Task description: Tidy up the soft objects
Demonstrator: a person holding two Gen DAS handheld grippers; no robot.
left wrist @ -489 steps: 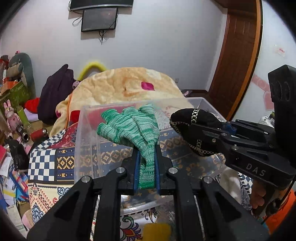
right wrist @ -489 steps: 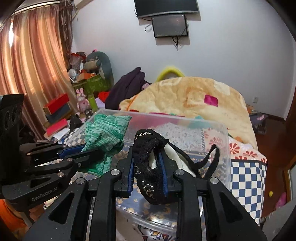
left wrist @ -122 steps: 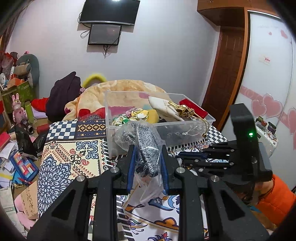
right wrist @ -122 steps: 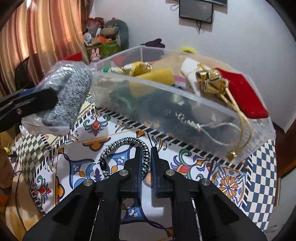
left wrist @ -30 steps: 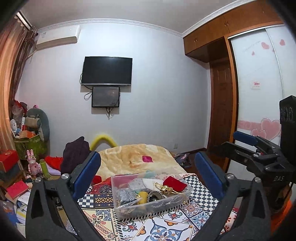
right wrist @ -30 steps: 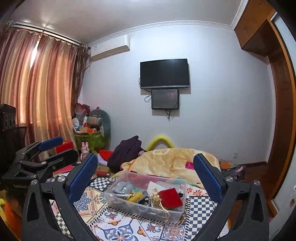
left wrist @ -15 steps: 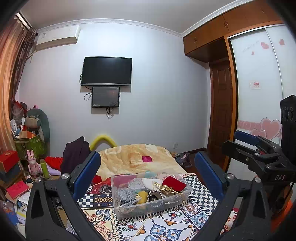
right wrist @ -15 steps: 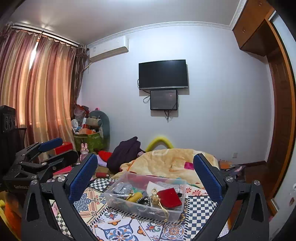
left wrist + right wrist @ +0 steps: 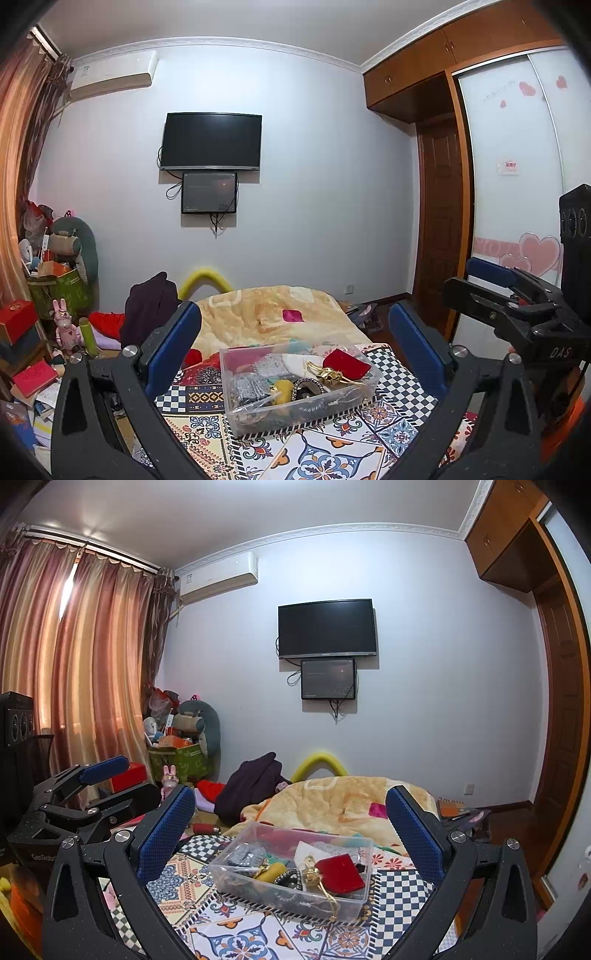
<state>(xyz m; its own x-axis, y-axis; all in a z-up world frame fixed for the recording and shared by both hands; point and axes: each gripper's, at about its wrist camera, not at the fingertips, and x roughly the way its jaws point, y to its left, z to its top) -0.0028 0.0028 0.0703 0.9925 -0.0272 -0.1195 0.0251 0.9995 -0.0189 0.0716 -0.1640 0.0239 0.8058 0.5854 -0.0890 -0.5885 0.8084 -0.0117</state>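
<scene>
A clear plastic bin (image 9: pixel 295 415) stands on a patterned cloth; it also shows in the right wrist view (image 9: pixel 291 893). It holds several soft items, among them a red pouch (image 9: pixel 346 363) (image 9: pixel 340 878), a grey knit piece (image 9: pixel 248 387) and a yellow item (image 9: pixel 282 387). My left gripper (image 9: pixel 293 343) is wide open and empty, held well back from and above the bin. My right gripper (image 9: pixel 290 819) is also wide open and empty, at a similar distance. Each gripper shows at the edge of the other's view.
The patterned cloth (image 9: pixel 332 454) covers the surface under the bin. Behind it lies a bed with a beige blanket (image 9: pixel 273 314) and a dark garment (image 9: pixel 147 314). Clutter and boxes (image 9: pixel 29 350) fill the left corner. A TV (image 9: pixel 213 141) hangs on the wall. A wardrobe (image 9: pixel 509 184) stands right.
Since four seconds ago both grippers let go of their items, opened wide and pulled far back from the bin. Over the last second they have barely moved.
</scene>
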